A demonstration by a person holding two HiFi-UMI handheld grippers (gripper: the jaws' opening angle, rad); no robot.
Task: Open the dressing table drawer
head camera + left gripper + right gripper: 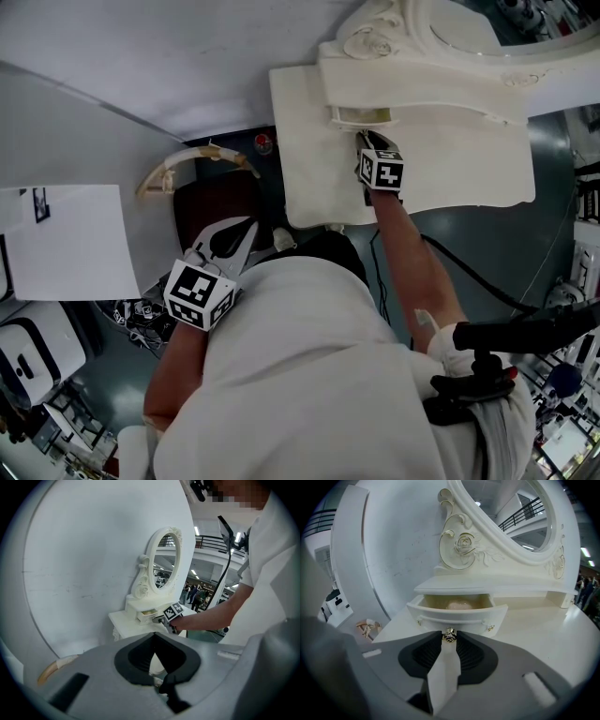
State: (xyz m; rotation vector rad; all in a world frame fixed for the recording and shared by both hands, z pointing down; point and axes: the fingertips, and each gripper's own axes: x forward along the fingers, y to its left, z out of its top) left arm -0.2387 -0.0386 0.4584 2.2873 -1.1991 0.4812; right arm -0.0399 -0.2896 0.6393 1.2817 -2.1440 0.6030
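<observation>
Left gripper (153,634): jaw tips together, nothing between them.
Table (123,622): white, set against the wall (93,564), just past the jaws.
Mirror (165,557): oval, upright at the table's back edge.
Drawer (149,614): under the mirror, and it's partly out!
Right gripper (159,618): right at the drawer front, arm (211,616) reaching in from the right.

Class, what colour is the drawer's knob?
The knob is shiny silvery metal, clearest in the right gripper view.
</observation>
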